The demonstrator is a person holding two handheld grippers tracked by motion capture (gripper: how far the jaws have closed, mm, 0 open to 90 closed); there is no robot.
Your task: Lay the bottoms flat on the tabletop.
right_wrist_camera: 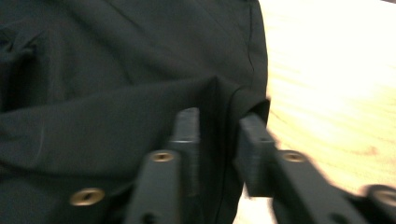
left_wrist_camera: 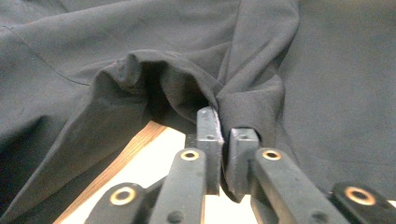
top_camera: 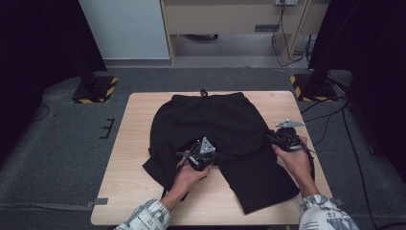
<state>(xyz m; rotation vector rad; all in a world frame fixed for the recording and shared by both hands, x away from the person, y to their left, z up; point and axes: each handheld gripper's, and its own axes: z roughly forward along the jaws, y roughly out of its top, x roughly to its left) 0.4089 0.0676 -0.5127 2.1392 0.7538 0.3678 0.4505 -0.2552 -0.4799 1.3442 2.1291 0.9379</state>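
Both grippers (top_camera: 194, 154) (top_camera: 276, 138) pinch the black shorts (top_camera: 210, 124).

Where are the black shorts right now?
In the high view the black shorts lie spread on the wooden table, waistband at the far edge, with the left hand-held gripper at the crotch and the right hand-held gripper at their right side.

Matt black cloth shorts (top_camera: 215, 129), smooth w/ soft creases, on pale wood-grain table (top_camera: 139, 158); 2 matt black plastic jaw sets, brass-look rivets.
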